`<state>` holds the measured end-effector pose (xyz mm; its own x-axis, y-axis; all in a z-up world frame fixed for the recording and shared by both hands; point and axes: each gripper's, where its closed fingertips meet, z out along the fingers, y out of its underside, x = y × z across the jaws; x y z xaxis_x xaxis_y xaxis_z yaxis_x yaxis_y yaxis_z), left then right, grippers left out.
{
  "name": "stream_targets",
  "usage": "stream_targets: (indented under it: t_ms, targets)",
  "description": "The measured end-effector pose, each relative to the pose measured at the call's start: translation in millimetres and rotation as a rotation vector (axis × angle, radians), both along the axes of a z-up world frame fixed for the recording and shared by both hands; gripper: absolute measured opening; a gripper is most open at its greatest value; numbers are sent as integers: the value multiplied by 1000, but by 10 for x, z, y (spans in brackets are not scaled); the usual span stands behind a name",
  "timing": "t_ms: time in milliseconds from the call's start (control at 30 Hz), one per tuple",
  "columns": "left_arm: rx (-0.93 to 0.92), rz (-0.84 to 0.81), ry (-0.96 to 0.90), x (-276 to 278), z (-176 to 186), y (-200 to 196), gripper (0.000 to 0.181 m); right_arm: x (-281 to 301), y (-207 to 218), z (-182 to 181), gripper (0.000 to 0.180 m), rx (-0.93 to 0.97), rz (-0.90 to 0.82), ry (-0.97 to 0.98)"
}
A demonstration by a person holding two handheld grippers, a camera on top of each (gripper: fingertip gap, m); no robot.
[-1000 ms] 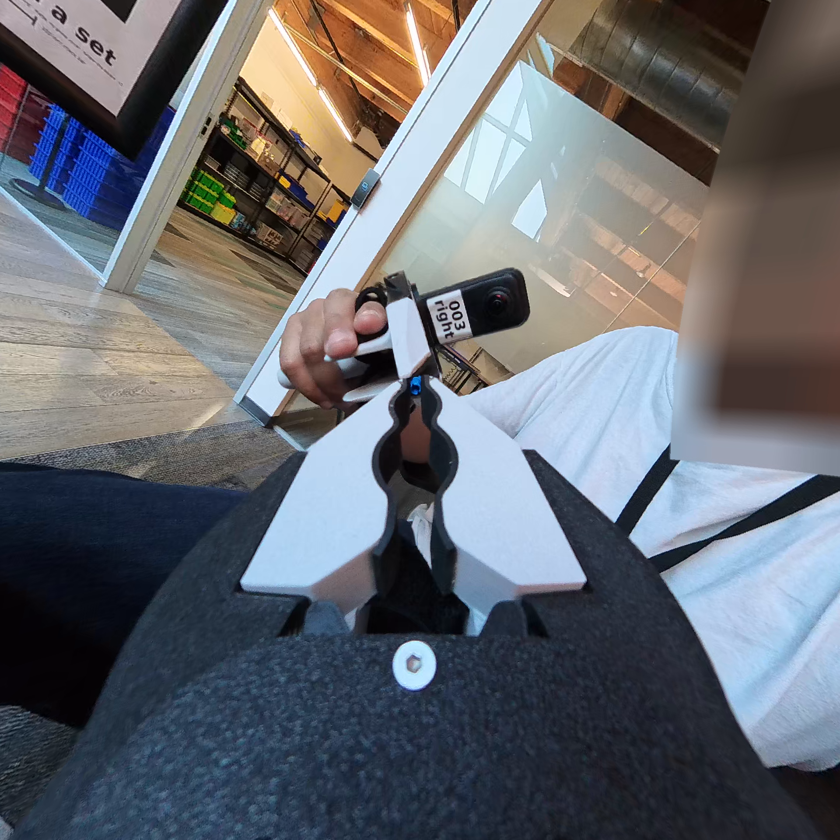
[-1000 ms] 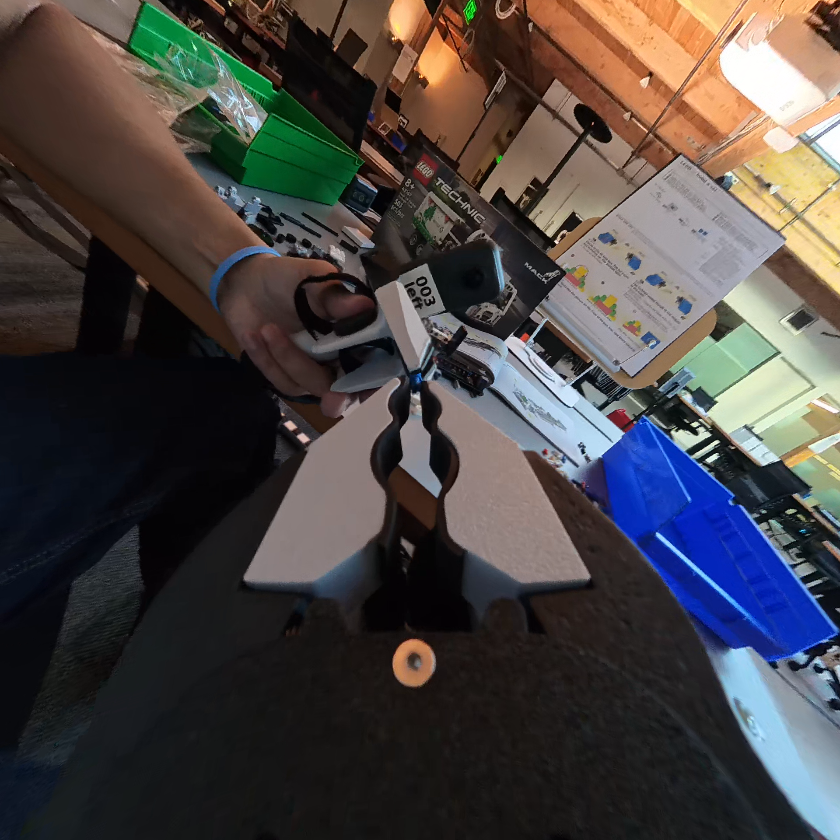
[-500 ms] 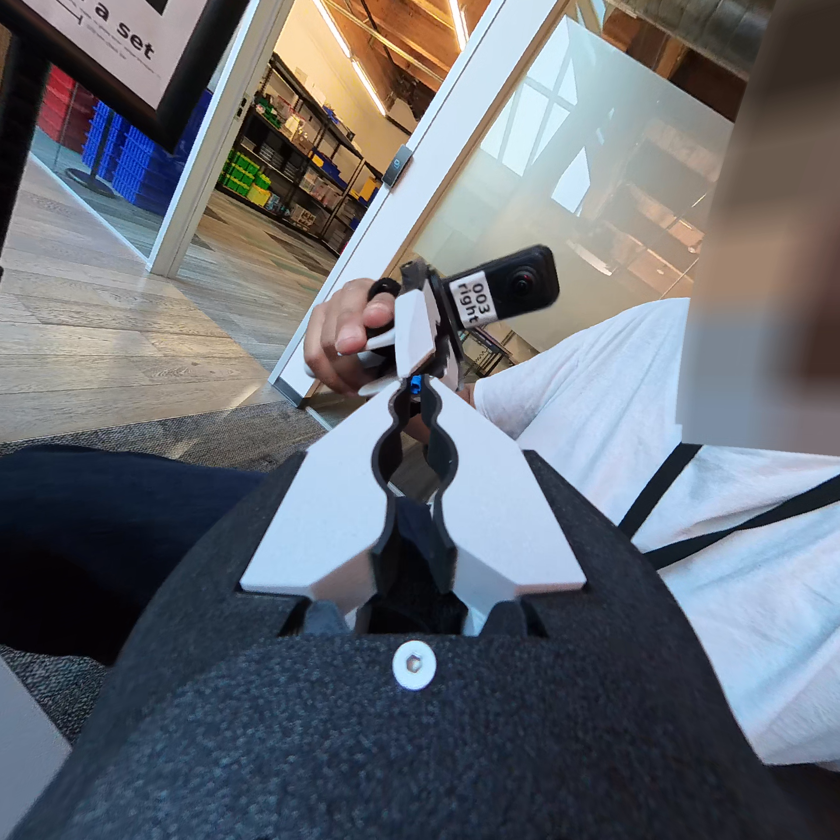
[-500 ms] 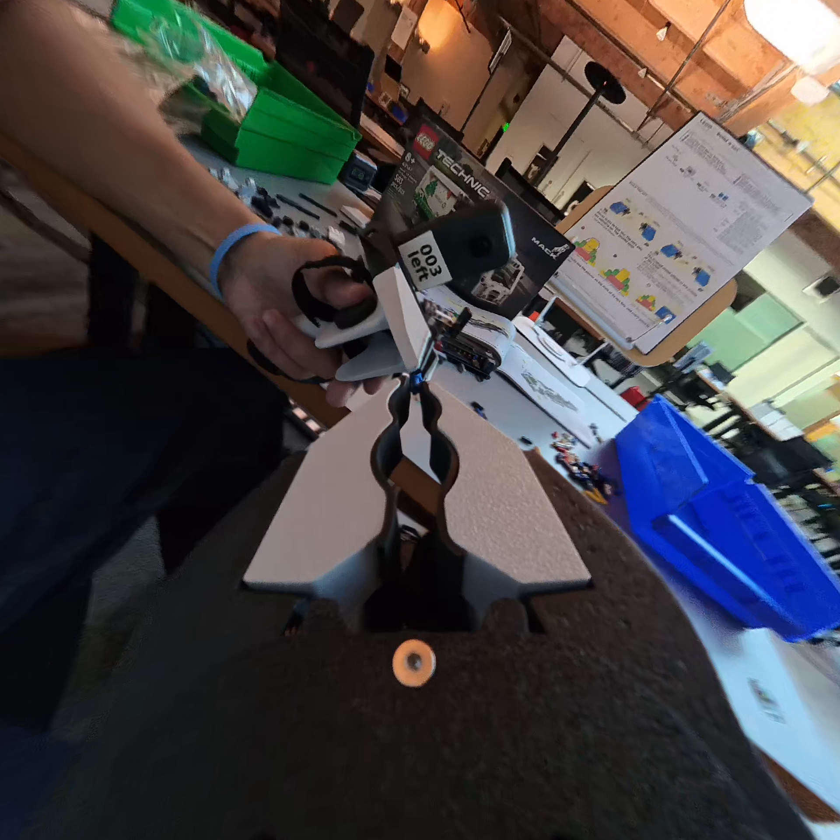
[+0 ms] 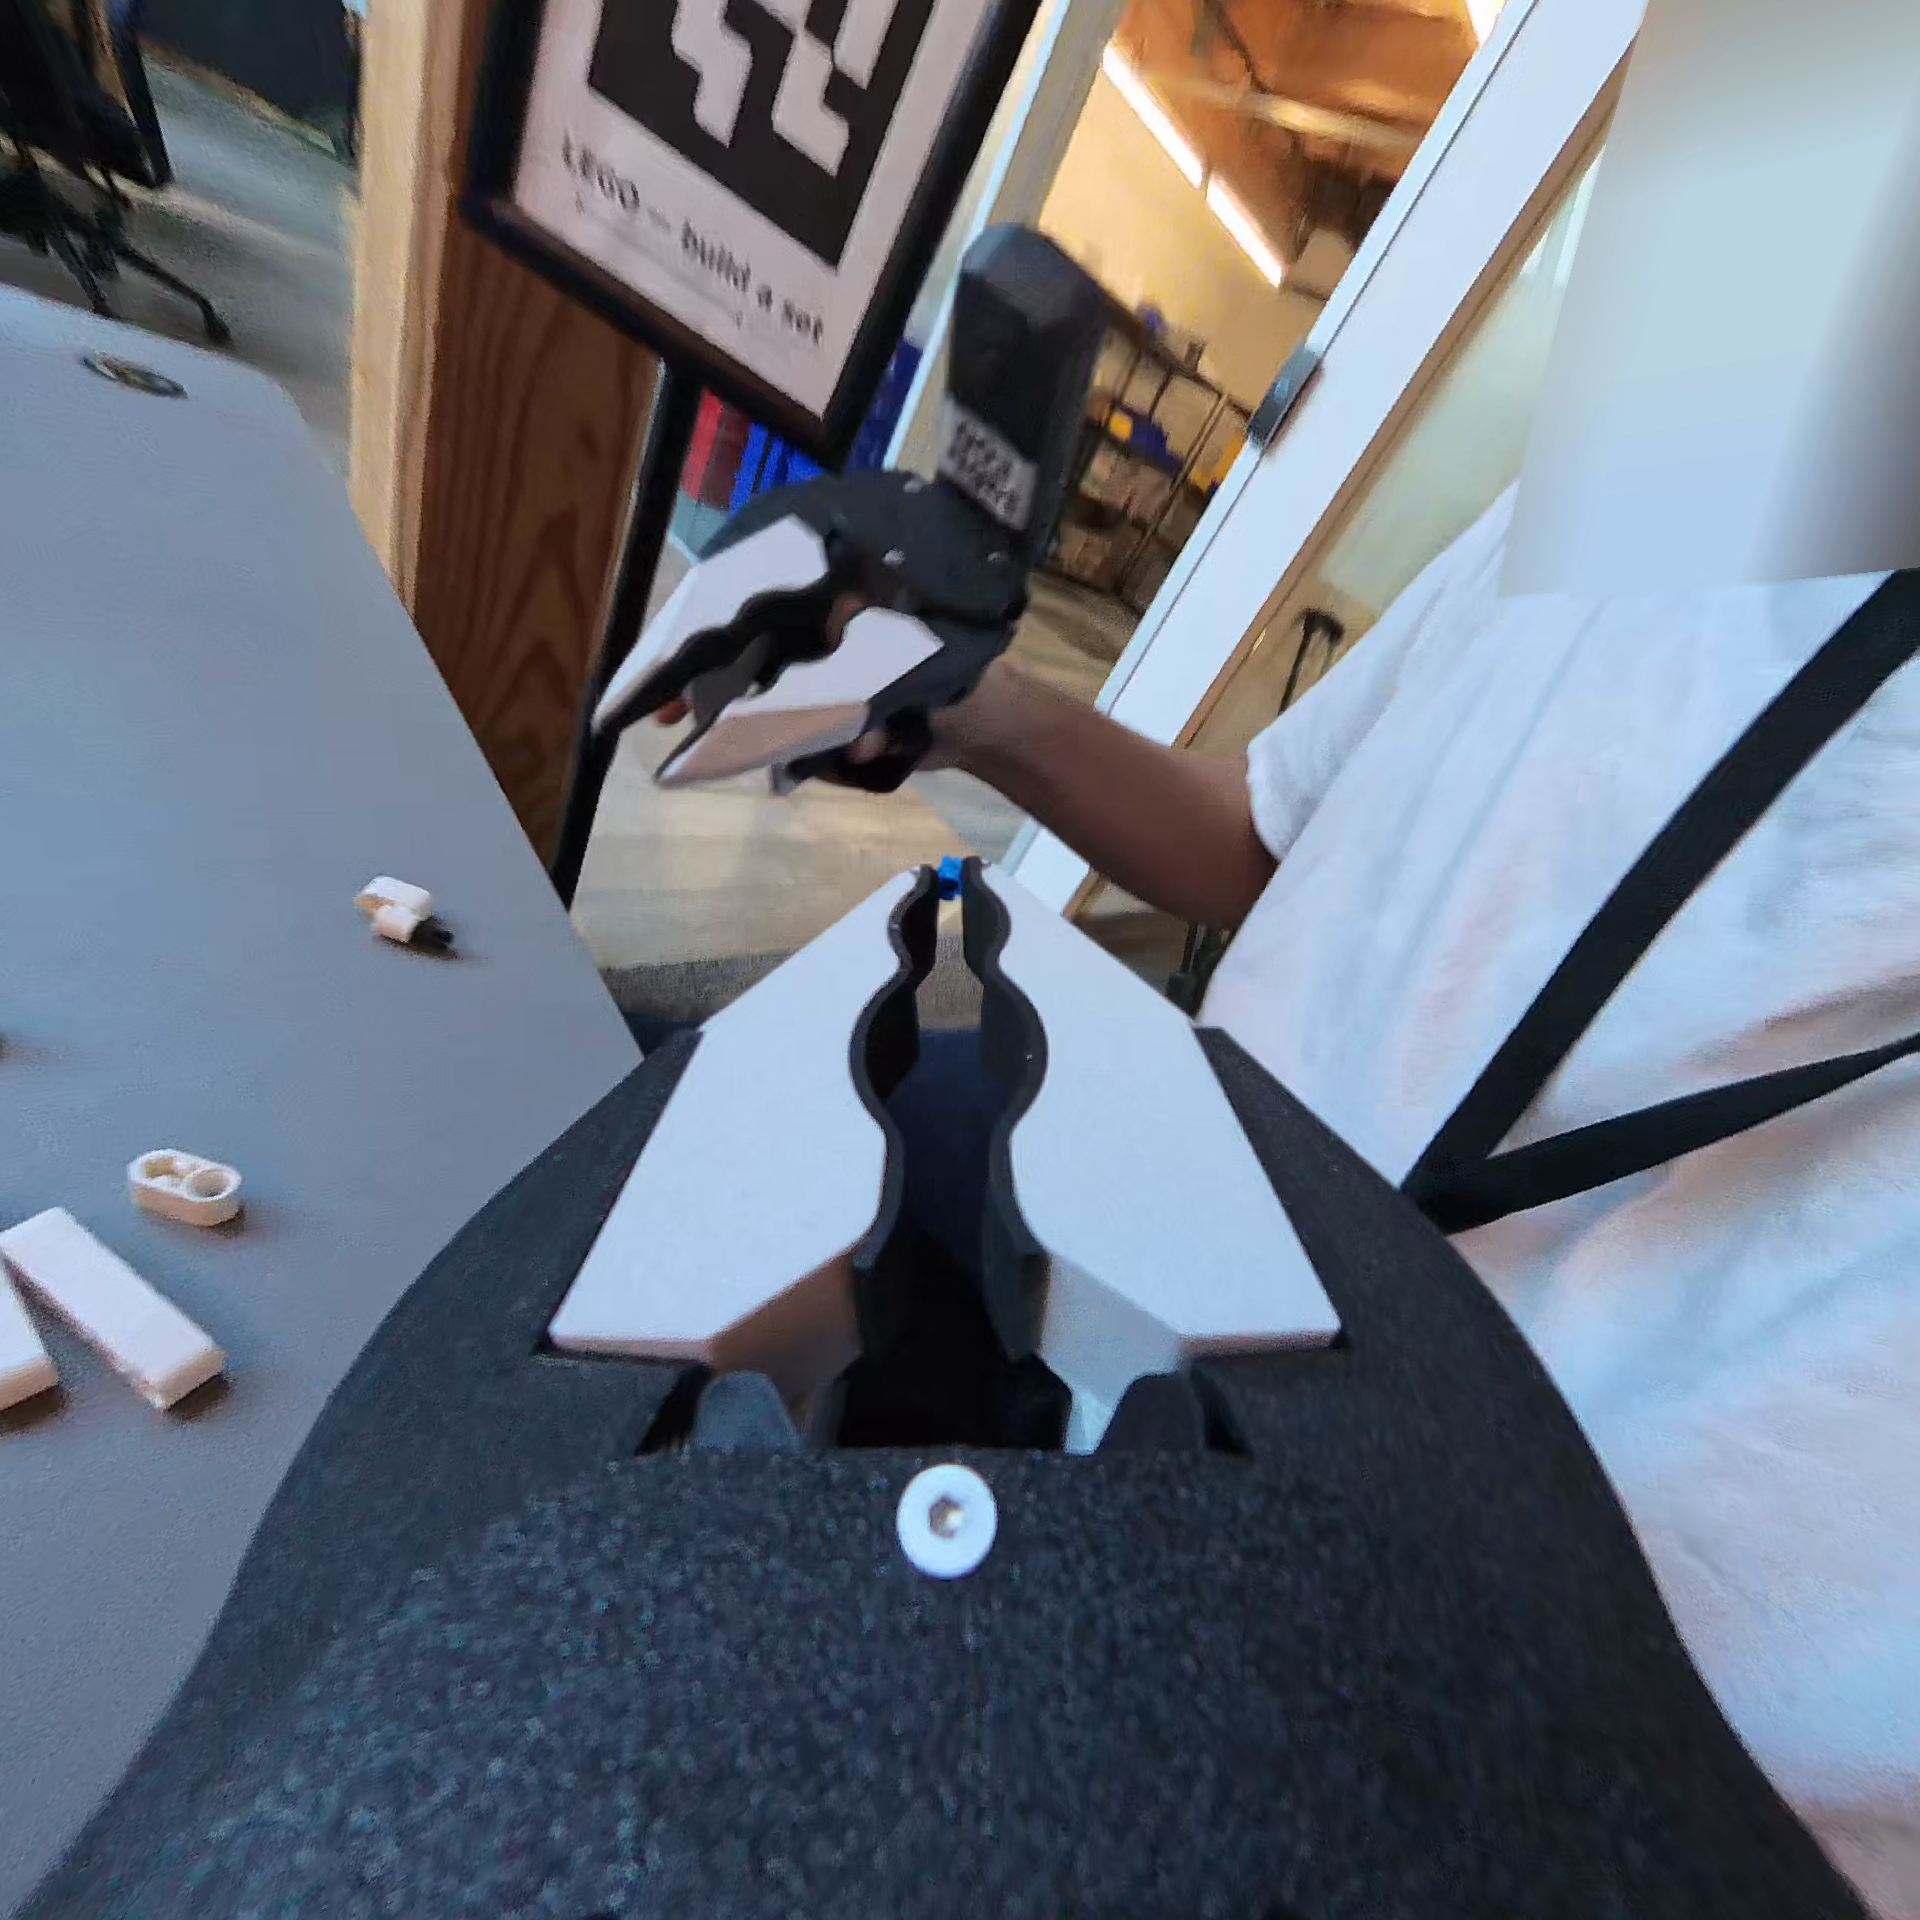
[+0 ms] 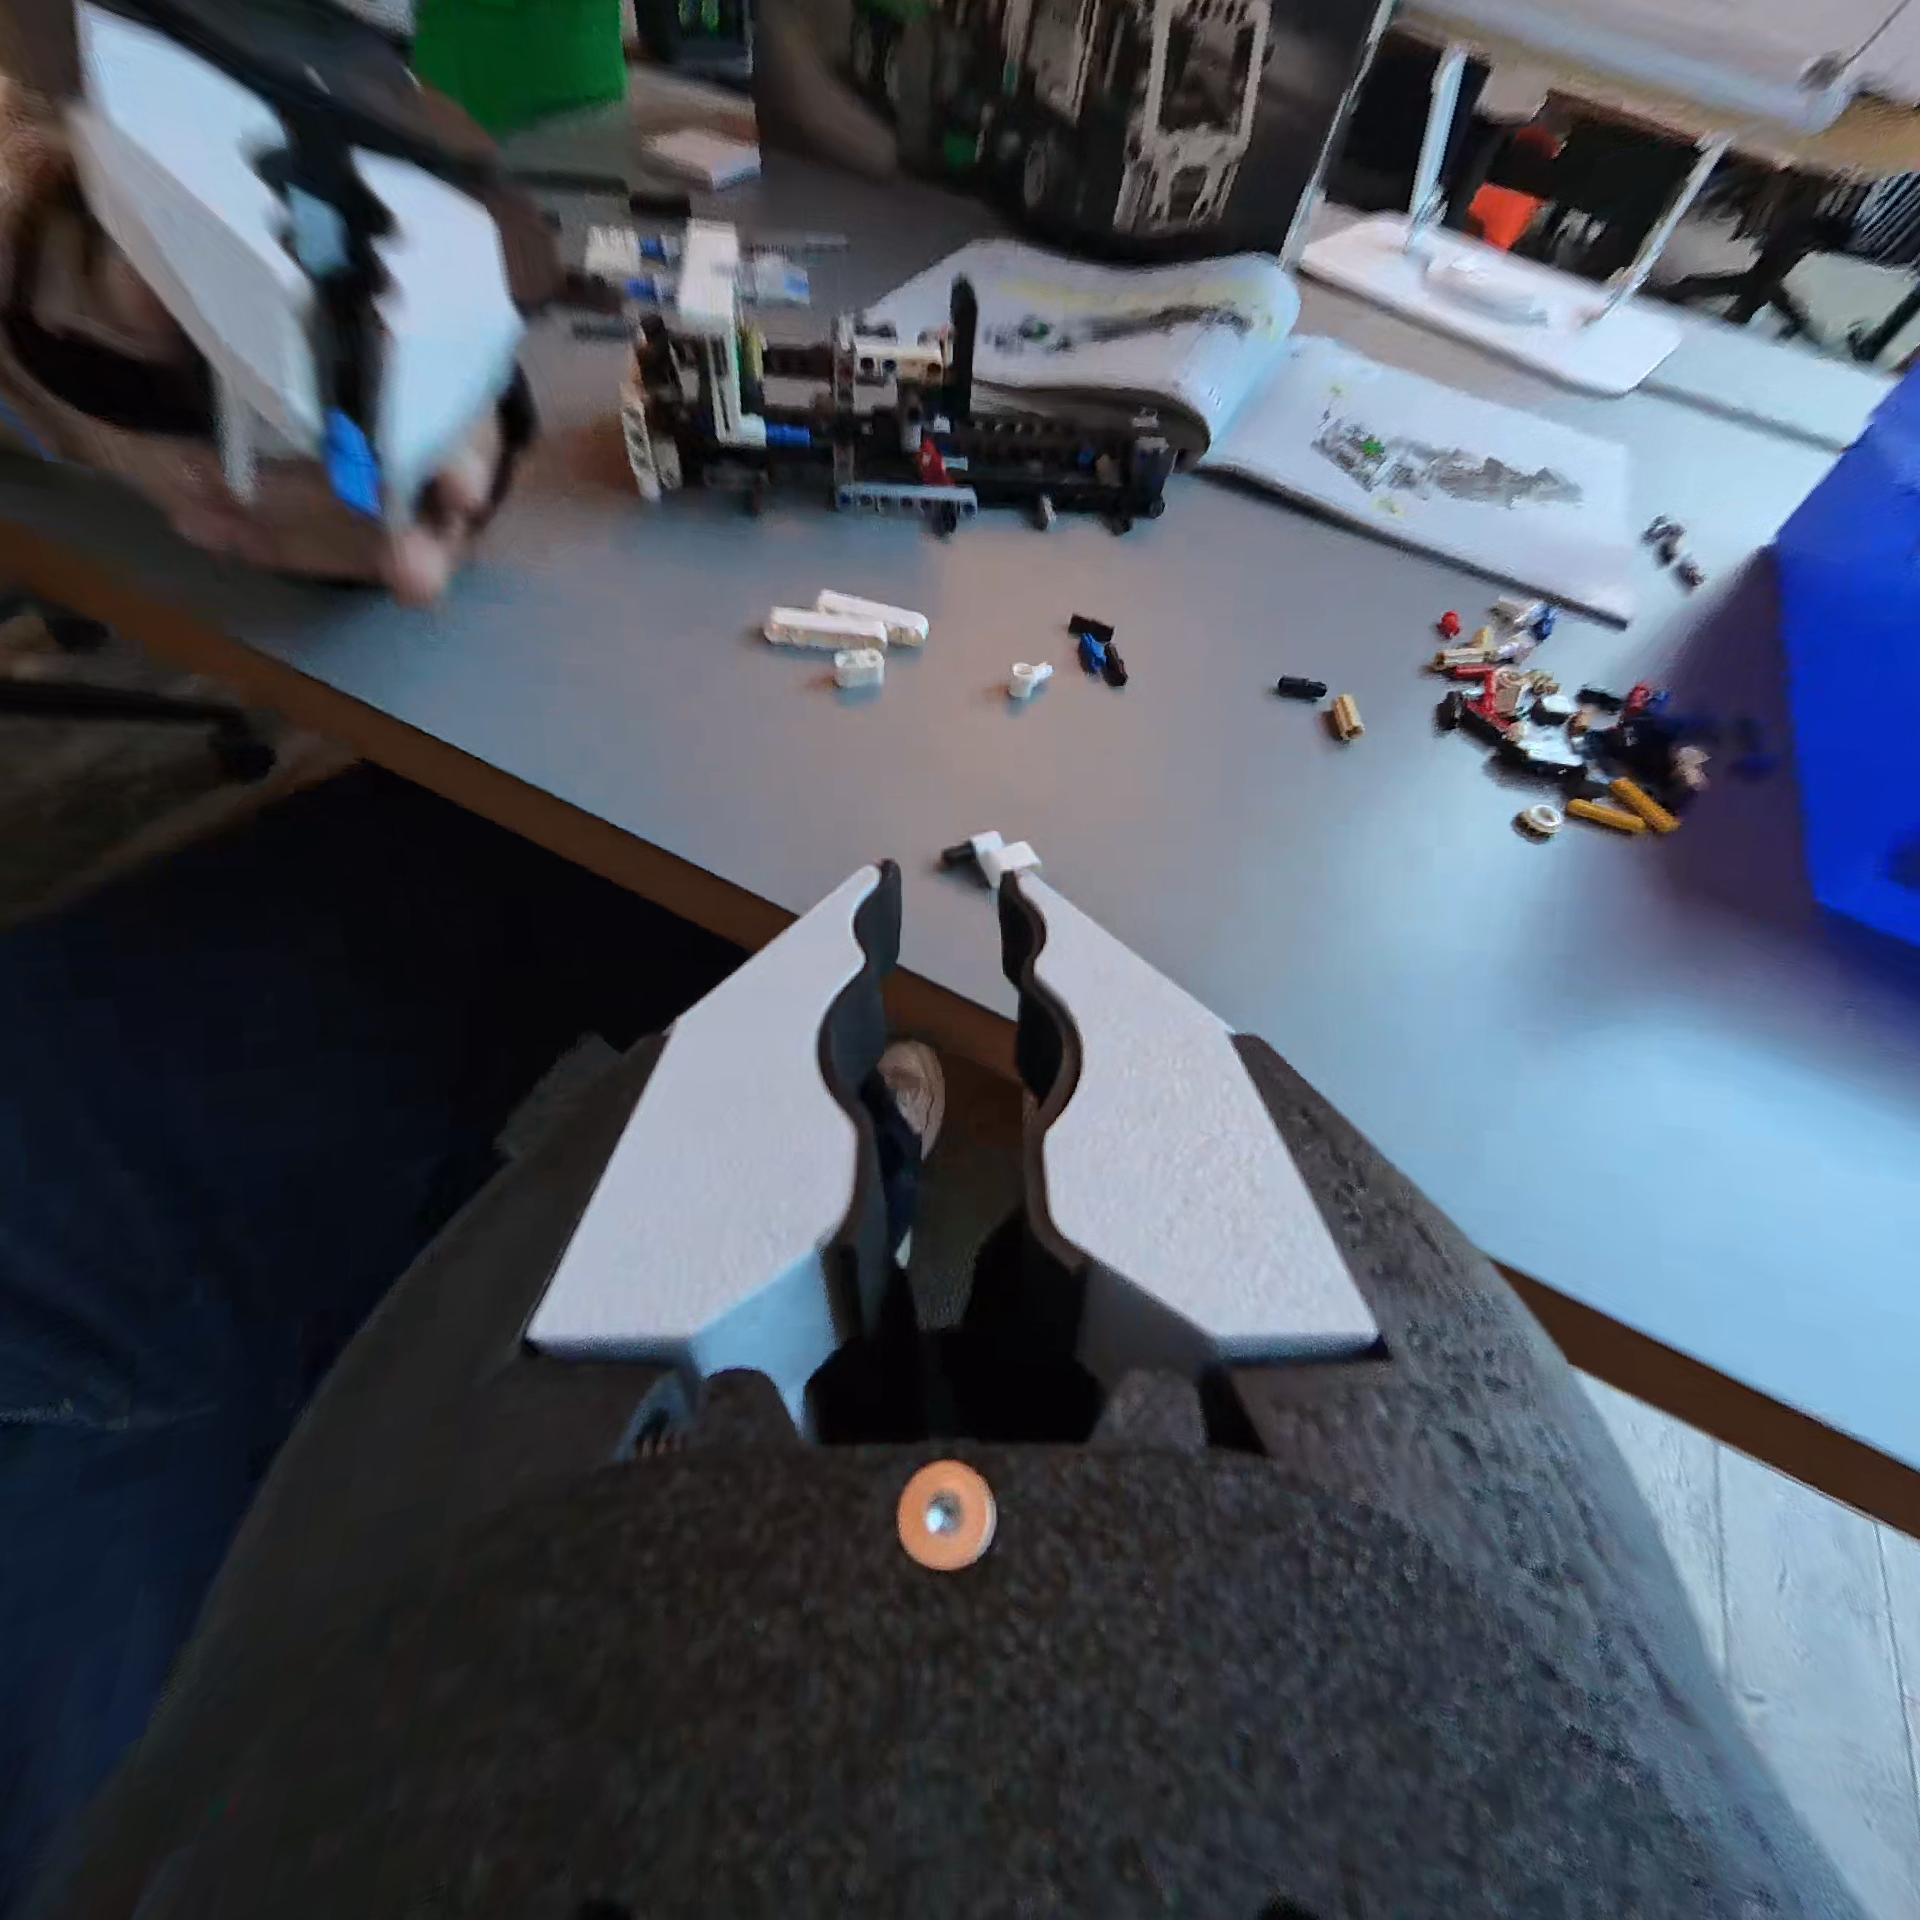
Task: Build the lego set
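My left gripper [image 5: 945, 878] is shut on a small blue lego pin [image 5: 947, 871] at its fingertips, held in the air off the table's edge. It also shows blurred in the right wrist view [image 6: 348, 473] with the blue pin [image 6: 348, 468]. My right gripper [image 6: 943, 878] is open and empty, just above the table's near edge; it also shows in the left wrist view [image 5: 649, 743]. A small white piece with a black pin [image 6: 992, 854] lies just beyond its tips. The half-built lego truck [image 6: 894, 416] stands at the back of the grey table [image 6: 1299, 935].
White beams [image 6: 842, 627] and small loose pieces [image 6: 1091, 655] lie mid-table. A pile of mixed small parts [image 6: 1558, 717] lies to the right by a blue bin [image 6: 1860, 675]. An open instruction booklet [image 6: 1403, 447] lies behind. White pieces [image 5: 114, 1304] lie on the table in the left wrist view. It is some 20 cm from my left tips to the half-built lego truck [image 6: 894, 416].
The two grippers were tip to tip on the blue pin; they have parted. The right gripper let go, opened and swung down toward the table. The left keeps the pin.
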<state>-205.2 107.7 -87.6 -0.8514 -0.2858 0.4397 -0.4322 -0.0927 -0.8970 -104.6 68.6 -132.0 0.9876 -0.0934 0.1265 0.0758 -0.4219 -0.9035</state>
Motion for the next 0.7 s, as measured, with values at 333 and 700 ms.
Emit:
stream_targets:
  t_ms: [333, 700]
  targets:
    - [-90, 51, 5, 26, 88, 228, 1, 130, 309, -487, 37, -222, -181, 248]
    - [-159, 28, 69, 90, 108, 275, 1, 178, 633, -531, 26, -245, -194, 115]
